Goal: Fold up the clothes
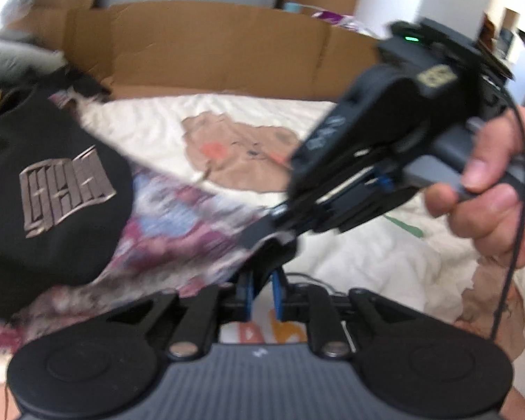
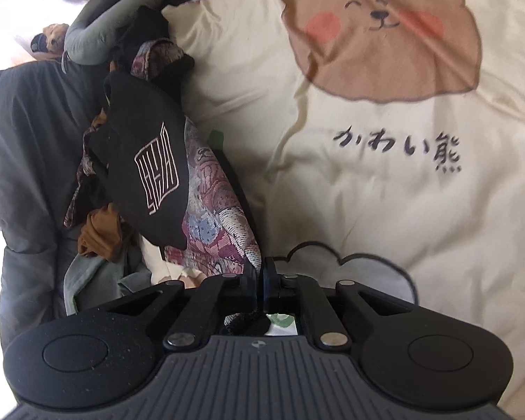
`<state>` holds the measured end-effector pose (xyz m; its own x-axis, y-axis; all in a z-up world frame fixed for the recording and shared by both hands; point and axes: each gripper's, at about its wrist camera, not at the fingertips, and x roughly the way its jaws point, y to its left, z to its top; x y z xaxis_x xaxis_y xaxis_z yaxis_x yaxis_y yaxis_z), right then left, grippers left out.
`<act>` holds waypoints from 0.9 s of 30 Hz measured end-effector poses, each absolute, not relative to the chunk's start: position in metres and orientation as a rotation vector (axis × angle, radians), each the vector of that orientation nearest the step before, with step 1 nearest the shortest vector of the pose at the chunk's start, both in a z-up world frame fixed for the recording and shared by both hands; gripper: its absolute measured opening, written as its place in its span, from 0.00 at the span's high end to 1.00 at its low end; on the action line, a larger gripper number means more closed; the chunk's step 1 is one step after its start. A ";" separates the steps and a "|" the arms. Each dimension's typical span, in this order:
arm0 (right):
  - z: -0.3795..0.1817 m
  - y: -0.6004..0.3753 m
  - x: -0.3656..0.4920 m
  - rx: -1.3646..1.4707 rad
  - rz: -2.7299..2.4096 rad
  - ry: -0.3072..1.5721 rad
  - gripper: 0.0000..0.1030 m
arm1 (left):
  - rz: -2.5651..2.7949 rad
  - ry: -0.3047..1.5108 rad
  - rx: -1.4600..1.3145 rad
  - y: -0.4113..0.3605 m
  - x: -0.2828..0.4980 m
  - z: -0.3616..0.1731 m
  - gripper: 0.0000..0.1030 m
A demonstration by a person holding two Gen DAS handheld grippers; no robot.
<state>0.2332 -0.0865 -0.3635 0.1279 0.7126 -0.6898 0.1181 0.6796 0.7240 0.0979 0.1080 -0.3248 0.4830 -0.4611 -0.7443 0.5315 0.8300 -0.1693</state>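
A cardboard box (image 1: pixel 210 45) stands open behind the bed, and I cannot see what it holds. My right gripper (image 2: pixel 261 280) has its jaws pinched shut on an edge of the patterned cloth (image 2: pixel 213 210), purple, blue and white, which runs from the clothes pile (image 2: pixel 98 175) at the left down to my fingers. A black garment (image 2: pixel 147 161) with a pale square logo lies across it. My left gripper (image 1: pixel 262 292) sits just under that same cloth (image 1: pixel 178 231), jaws nearly together; whether they grip it I cannot tell. All of it rests on the cream bear sheet (image 2: pixel 385 210)
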 end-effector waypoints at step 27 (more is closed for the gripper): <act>-0.351 -0.242 0.235 0.683 0.116 1.172 1.00 | -0.075 0.940 0.000 0.256 0.150 -0.319 0.38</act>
